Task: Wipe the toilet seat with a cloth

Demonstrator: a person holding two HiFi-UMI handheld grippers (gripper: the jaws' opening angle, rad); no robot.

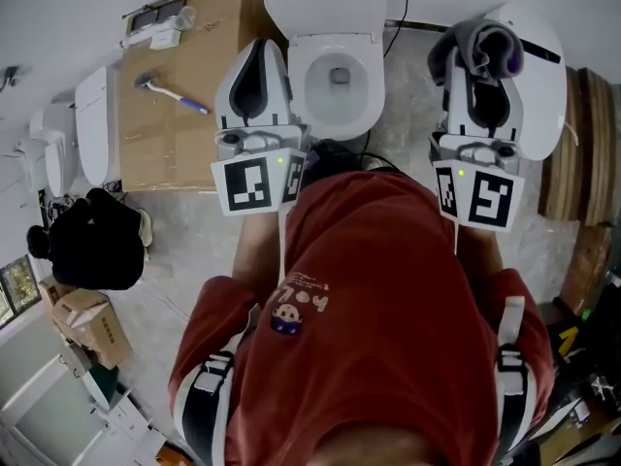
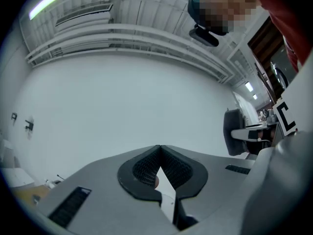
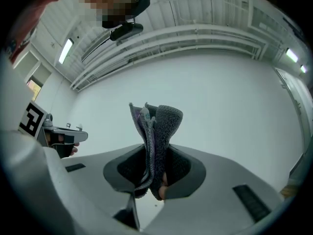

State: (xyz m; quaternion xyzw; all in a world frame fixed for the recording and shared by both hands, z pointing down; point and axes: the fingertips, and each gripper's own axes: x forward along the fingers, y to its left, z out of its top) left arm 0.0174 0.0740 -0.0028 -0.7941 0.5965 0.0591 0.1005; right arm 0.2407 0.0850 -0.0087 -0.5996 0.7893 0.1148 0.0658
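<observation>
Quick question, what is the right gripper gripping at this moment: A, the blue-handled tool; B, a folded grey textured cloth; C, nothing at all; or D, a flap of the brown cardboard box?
B: in the right gripper view the right gripper's jaws press on the folded grey textured cloth, which sticks up between them. In the head view, the blue-handled tool lies on the brown cardboard box.

A bare workroom rather than a bathroom: a toilet (image 1: 325, 8) stands on open floor (image 1: 184, 250) beside a cardboard box (image 1: 194, 134) bearing a hammer (image 1: 173, 92), with a second toilet (image 1: 95, 124) at the box's left edge.
</observation>
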